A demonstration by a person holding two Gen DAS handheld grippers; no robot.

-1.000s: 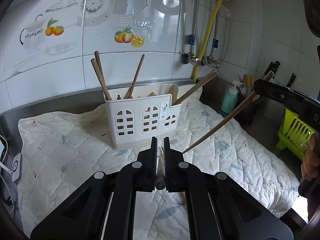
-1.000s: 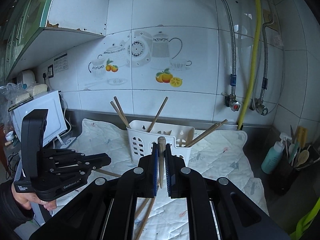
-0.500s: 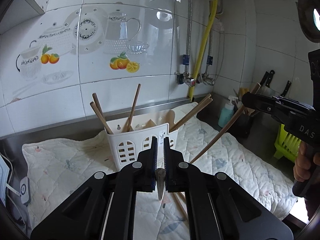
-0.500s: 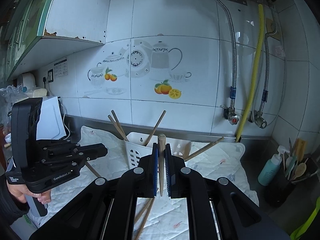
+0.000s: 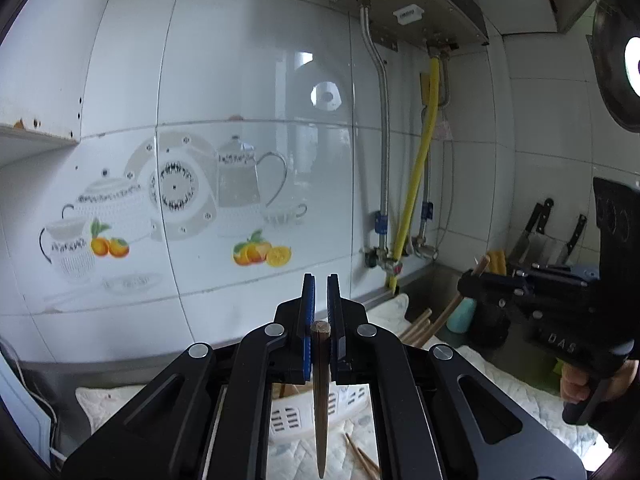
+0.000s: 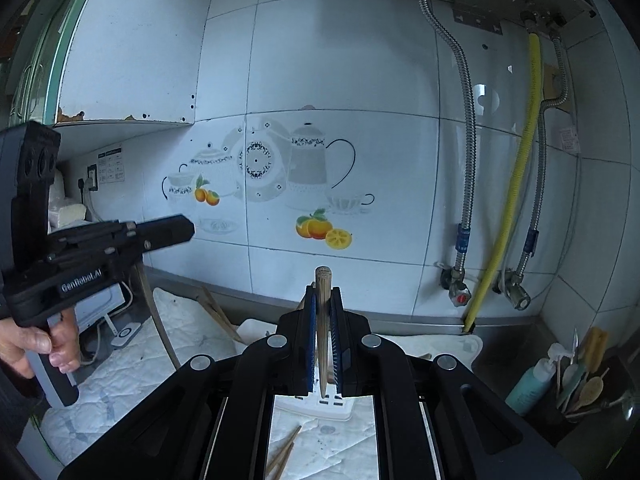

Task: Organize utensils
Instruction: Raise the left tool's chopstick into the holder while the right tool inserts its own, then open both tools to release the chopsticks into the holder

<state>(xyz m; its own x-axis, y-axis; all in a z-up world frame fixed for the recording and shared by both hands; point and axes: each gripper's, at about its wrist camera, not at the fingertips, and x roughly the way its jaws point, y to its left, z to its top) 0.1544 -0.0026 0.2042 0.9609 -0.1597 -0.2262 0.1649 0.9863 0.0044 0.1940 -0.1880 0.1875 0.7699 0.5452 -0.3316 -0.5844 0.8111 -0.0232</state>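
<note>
left gripper (image 5: 320,292): clamped on a dark chopstick (image 5: 320,392), blunt end up between the blue pads, tip pointing down; raised above the holder, facing the tiled wall (image 5: 248,80).
right gripper (image 6: 324,300): clamped on a pale chopstick (image 6: 322,320), upright, blunt end poking above the fingertips.
left gripper seen from right wrist view: black body (image 6: 100,240) at left, held by a hand (image 6: 36,344), with its chopstick hanging down toward the quilted mat (image 6: 132,376).
right gripper seen from left wrist view: at right edge (image 5: 532,296), with a chopstick end sticking up at its nose.
utensil holder (image 5: 292,412): white, slotted, on the mat below both grippers, mostly hidden by them; several chopsticks (image 5: 420,324) lean out of it.
loose chopsticks (image 6: 286,456): a pair lying on the mat in front of the holder.
table (image 6: 508,332): steel, mat spread over it.
corner: teal bottle (image 6: 528,384) beside a dark pot of spoons (image 6: 580,388); knives (image 5: 532,236) on the wall.
wall: yellow hose (image 6: 516,184), teapot decal.
</note>
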